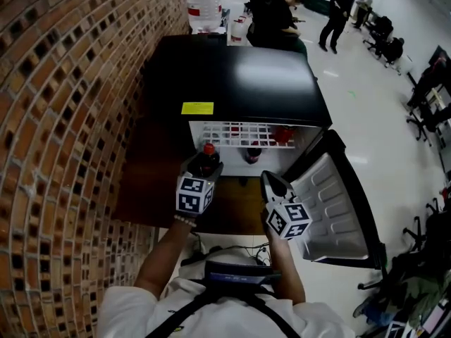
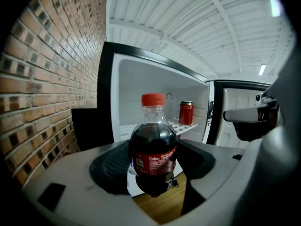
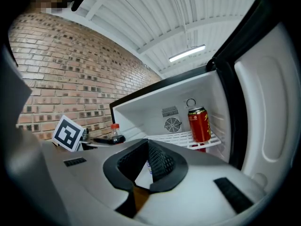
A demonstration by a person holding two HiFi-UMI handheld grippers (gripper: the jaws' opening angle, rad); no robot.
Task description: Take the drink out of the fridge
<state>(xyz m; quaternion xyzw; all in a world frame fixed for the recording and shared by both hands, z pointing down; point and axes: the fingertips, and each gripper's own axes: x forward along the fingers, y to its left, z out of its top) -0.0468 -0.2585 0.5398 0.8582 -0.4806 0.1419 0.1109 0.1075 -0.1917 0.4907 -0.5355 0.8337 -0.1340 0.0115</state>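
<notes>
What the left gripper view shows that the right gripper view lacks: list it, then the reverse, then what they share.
Left only: the cola bottle close up, label readable, clamped in the left gripper's tongs. Right only: the round fan vent on the fridge's back wall, and the right gripper's tongs closed on nothing. Shared: the open fridge, the red can on its wire shelf, the brick wall.
</notes>
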